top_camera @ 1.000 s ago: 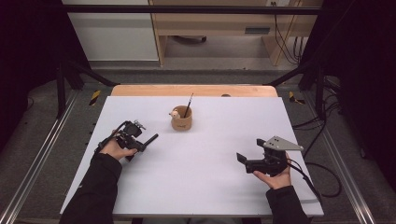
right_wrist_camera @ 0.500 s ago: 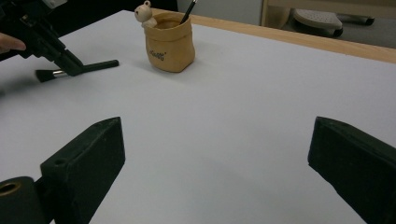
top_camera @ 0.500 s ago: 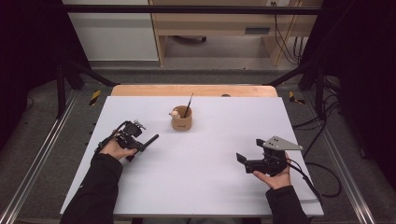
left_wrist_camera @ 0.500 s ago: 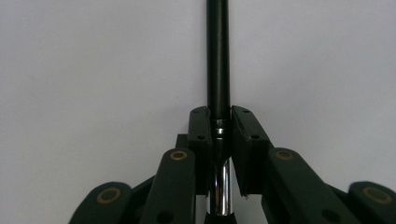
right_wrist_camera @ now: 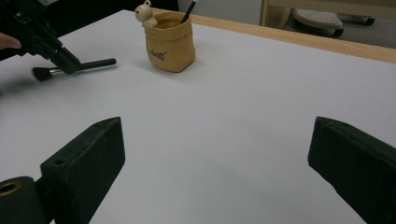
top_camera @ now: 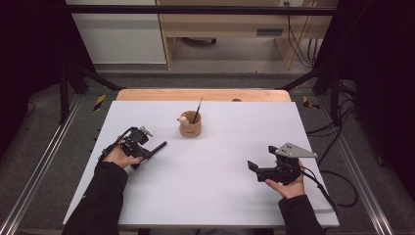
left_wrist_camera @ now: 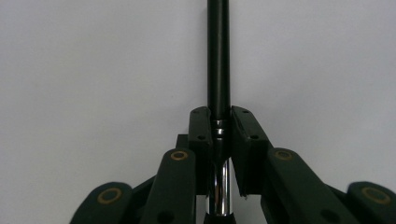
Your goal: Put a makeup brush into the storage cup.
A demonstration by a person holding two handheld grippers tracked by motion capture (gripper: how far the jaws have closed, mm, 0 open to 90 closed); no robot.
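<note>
Left claw (left_wrist_camera: 219,135) clamped on the makeup brush (left_wrist_camera: 218,56) at its shiny ferrule; light, stiff, slick handle. Right claw (right_wrist_camera: 215,158) gapes wide, empty.

On the table (top_camera: 205,196) the cup (top_camera: 190,128) stands at the back middle with 1 brush (top_camera: 197,110) in it, another brush (top_camera: 155,147) lies to its front-left in the left gripper (top_camera: 147,151), and the right gripper (top_camera: 254,167) is at the front right.
</note>
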